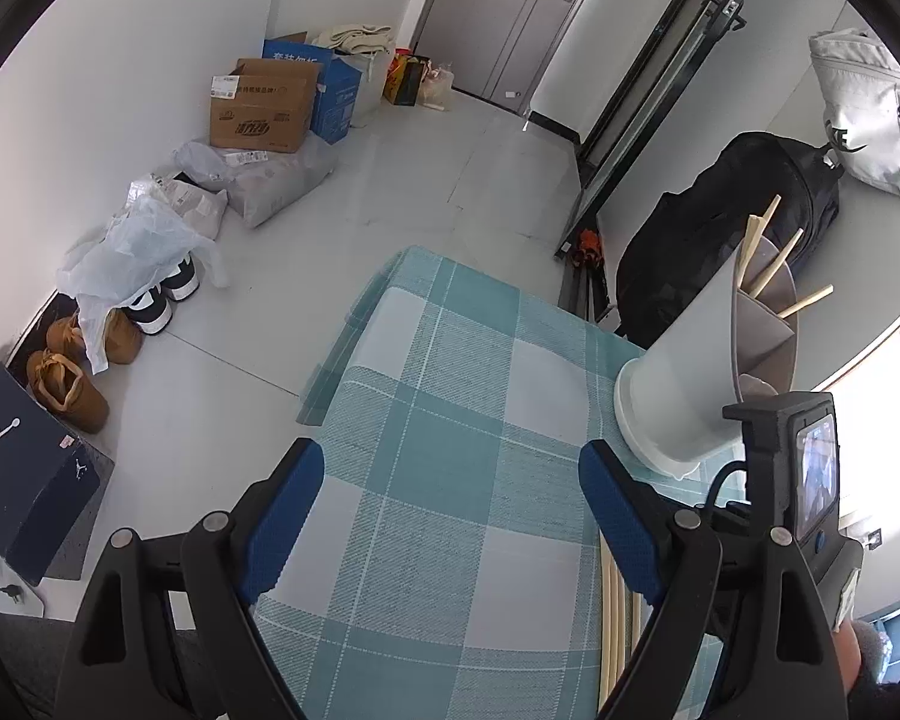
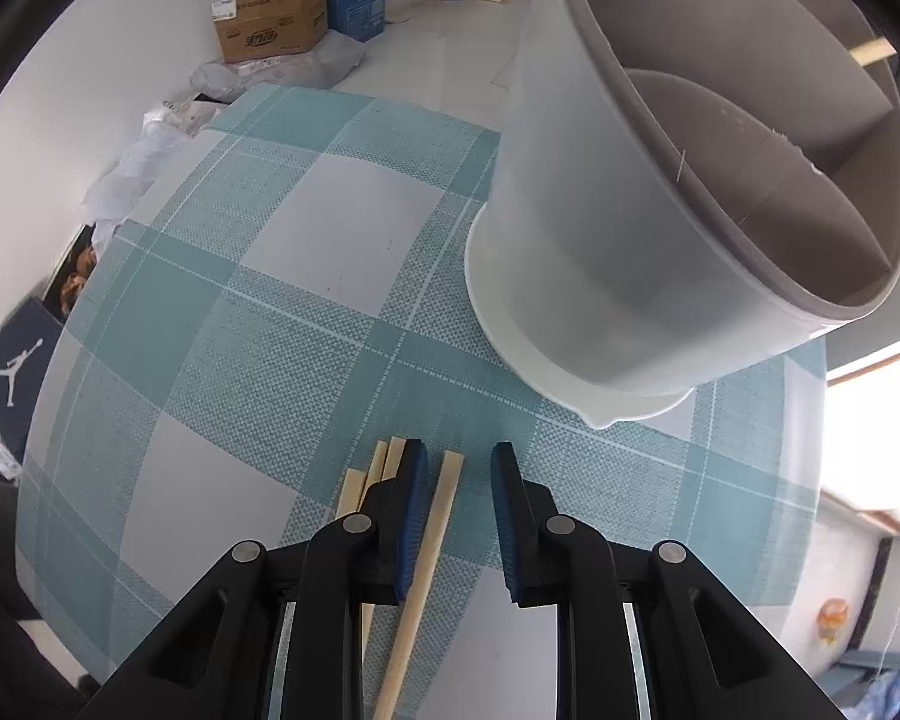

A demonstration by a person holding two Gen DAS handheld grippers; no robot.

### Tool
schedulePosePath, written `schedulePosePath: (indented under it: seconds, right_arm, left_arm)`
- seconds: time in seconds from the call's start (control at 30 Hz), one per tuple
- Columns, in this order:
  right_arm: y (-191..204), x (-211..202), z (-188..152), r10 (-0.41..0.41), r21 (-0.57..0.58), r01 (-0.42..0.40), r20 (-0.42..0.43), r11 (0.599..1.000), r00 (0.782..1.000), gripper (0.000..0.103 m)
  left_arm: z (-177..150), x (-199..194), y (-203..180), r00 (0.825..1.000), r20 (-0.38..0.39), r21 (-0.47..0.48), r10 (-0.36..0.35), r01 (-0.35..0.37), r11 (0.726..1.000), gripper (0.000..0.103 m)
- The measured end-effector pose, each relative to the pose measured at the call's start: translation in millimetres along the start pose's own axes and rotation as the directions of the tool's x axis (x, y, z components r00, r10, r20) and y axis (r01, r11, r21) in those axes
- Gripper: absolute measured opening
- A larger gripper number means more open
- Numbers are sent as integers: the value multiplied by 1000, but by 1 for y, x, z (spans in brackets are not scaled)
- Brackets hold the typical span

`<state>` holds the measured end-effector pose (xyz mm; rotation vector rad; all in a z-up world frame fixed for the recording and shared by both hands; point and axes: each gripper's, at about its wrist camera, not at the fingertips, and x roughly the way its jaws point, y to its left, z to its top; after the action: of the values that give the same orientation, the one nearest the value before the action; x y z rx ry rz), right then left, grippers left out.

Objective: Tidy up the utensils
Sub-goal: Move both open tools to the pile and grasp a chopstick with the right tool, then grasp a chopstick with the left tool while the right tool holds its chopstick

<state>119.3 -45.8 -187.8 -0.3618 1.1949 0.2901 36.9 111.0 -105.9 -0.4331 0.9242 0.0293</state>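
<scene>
The right gripper (image 2: 455, 480) is straddling one chopstick (image 2: 429, 546) on the checked tabletop (image 2: 270, 300), jaws narrow with a gap on the right side and not yet pinching; the stick's long axis is running along the fingers, pointing toward the grey divided holder (image 2: 660, 210) standing just beyond, where other chopsticks (image 1: 768, 264) are already sitting. The left gripper (image 1: 450, 498) is hovering wide and empty, left of the holder. Beyond the holder, a Jordan jumpman logo is showing on a dark shoebox (image 1: 18, 462); the cardboard box (image 1: 258, 108) print is unreadable.
</scene>
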Motion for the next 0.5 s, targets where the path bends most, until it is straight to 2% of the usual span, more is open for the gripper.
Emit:
schedulePosePath:
  seconds: [0.07, 0.27, 0.4, 0.5]
  right_arm:
    - [-7, -3, -5, 28, 19, -29, 7, 999, 1000, 7]
    - [-24, -29, -14, 107, 65, -117, 144, 991, 984, 6]
    - [-50, -63, -26, 162, 131, -205, 281, 970, 946, 6]
    - [-76, -81, -38, 206, 202, -293, 365, 935, 908, 6]
  left_arm:
    - [0, 2, -1, 1000, -7, 1, -2, 2, 1000, 84]
    - [-6, 13, -9, 997, -75, 52, 9, -5, 999, 84]
    - [-18, 30, -26, 986, -164, 135, 28, -5, 991, 84]
    - [-29, 41, -42, 973, -228, 196, 26, 20, 980, 84]
